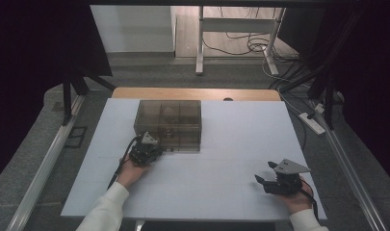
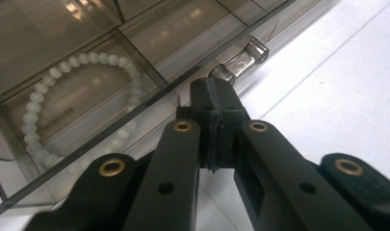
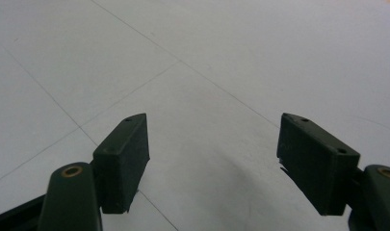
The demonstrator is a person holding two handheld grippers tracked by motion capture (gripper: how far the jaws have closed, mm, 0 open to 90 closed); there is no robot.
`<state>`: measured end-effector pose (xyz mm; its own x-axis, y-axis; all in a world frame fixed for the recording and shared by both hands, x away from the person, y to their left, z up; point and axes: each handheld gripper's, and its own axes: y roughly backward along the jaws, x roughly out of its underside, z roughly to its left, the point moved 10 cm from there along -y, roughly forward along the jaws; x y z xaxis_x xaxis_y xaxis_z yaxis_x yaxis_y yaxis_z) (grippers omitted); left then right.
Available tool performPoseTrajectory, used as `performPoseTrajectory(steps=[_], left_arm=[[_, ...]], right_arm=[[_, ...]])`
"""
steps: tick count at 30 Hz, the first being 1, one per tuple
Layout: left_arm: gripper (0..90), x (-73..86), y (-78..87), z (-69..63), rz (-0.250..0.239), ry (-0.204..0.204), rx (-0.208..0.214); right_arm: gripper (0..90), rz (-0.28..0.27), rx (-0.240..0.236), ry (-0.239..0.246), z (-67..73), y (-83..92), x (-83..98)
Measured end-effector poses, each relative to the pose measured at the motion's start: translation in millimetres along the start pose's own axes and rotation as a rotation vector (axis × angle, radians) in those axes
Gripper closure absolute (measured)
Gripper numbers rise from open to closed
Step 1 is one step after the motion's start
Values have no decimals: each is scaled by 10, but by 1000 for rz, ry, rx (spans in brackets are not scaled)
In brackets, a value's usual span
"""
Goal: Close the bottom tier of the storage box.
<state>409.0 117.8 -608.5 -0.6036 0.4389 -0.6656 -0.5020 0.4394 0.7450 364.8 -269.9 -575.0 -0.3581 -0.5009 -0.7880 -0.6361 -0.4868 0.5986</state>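
We see a smoky, see-through box (image 1: 168, 124) standing on the white counter (image 1: 231, 144), toward its far left part, with inner walls dividing it into compartments. In the left gripper view a string of pale white beads (image 2: 77, 101) lies curled in a ring inside one compartment, behind the tinted wall. A small shiny metal latch (image 2: 240, 60) sits on the box's near edge, where the box meets the counter.

The left hand-held gripper (image 2: 214, 103) has its jaws pressed fully together with nothing between them, and its tip sits just beside that latch; we cannot tell whether the two touch. From the high view this hand-held gripper (image 1: 145, 150) lies against the box's near left corner, with the person's left hand (image 1: 130, 172) and white sleeve (image 1: 103, 209) behind it.

Well apart from the box, near the counter's right front corner, we find the right hand-held gripper (image 1: 262, 172), held in the person's right hand (image 1: 298, 199). In its own view its two black pads (image 3: 123, 161) stand wide apart, released, over bare white counter crossed by thin lines, grasping nothing

Beyond the counter we see grey floor (image 1: 183, 72) and loose cables (image 1: 253, 43)
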Motion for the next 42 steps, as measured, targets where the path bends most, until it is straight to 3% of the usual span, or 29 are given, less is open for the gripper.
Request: performPoseTrajectory(steps=[42], left_arm=[[889,-168,-161,188,-22,18,-44]], right_arm=[[266,-2,-3,-3,0,-13,5]])
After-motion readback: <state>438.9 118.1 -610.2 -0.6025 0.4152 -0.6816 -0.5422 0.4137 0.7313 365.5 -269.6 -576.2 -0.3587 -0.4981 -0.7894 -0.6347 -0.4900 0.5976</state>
